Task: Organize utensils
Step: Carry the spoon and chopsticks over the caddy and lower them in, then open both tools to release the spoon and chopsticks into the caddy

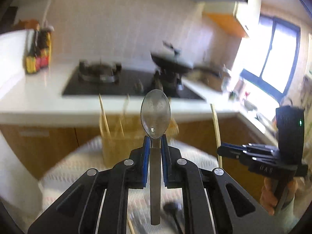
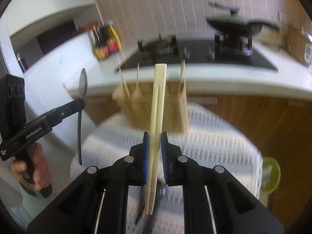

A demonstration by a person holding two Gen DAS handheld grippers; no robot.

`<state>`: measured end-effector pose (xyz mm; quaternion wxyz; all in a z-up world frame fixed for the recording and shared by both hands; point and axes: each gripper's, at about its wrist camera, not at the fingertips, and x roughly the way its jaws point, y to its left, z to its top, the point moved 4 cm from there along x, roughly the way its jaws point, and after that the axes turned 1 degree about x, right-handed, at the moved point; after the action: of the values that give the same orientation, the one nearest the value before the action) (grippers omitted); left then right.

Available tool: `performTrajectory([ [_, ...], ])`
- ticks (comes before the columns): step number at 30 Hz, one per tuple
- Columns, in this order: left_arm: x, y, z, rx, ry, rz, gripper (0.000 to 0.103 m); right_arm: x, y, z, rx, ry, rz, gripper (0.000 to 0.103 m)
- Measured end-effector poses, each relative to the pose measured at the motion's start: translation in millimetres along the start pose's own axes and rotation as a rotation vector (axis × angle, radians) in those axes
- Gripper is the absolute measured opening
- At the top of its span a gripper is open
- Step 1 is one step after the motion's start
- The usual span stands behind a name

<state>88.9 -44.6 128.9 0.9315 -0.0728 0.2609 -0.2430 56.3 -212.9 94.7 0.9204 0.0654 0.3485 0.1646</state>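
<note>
The left gripper is seen closed on a metal spoon; the blue pads are pressed against the neck of the handle, just below the bowl. The bowl is held upward and beyond the fingertips, while the flat handle is seen running back between the fingers toward the camera. In the right wrist view the same spoon is shown held nearly upright by the left gripper, which is grasped by a hand.

The right gripper is seen closed on a pair of pale wooden chopsticks. The pair is held side by side between the blue pads, with the squared ends pointing up and away and the thinner ends running back under the fingers. In the left wrist view the right gripper is shown at the right edge with the chopsticks standing nearly upright in it.

Beyond both grippers a wooden utensil holder is seen standing on a table covered by a white patterned cloth; several chopsticks are seen sticking up out of it, blurred. Both held utensils are kept apart from the holder, above the cloth. Behind, a white counter with a black hob, a dark pan and bottles is shown.
</note>
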Motion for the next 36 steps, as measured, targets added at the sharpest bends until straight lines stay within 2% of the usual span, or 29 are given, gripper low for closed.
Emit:
performTrajectory([
  [2, 0, 2, 21, 0.003, -0.067, 0.013, 0.009, 10, 1, 17, -0.021, -0.028, -0.016, 0.01],
  [8, 7, 19, 59, 0.001, -0.201, 0.035, 0.009, 32, 5, 66, -0.065, -0.151, -0.047, 0.01],
  [13, 30, 30, 75, 0.022, -0.286, 0.034, 0.009, 49, -4, 100, -0.045, -0.294, -0.065, 0.01],
  [15, 44, 34, 76, 0.045, -0.3, 0.058, 0.009, 59, -8, 106, -0.05, -0.314, -0.097, 0.01],
  [18, 65, 43, 75, 0.059, -0.304, 0.078, 0.009, 76, -13, 109, -0.054, -0.326, -0.124, 0.01],
  [24, 86, 61, 71, 0.024, -0.339, 0.088, 0.009, 93, -19, 105, -0.054, -0.386, -0.156, 0.01],
  [36, 104, 62, 50, 0.055, -0.349, 0.094, 0.011, 123, -34, 78, -0.029, -0.361, -0.13, 0.011],
])
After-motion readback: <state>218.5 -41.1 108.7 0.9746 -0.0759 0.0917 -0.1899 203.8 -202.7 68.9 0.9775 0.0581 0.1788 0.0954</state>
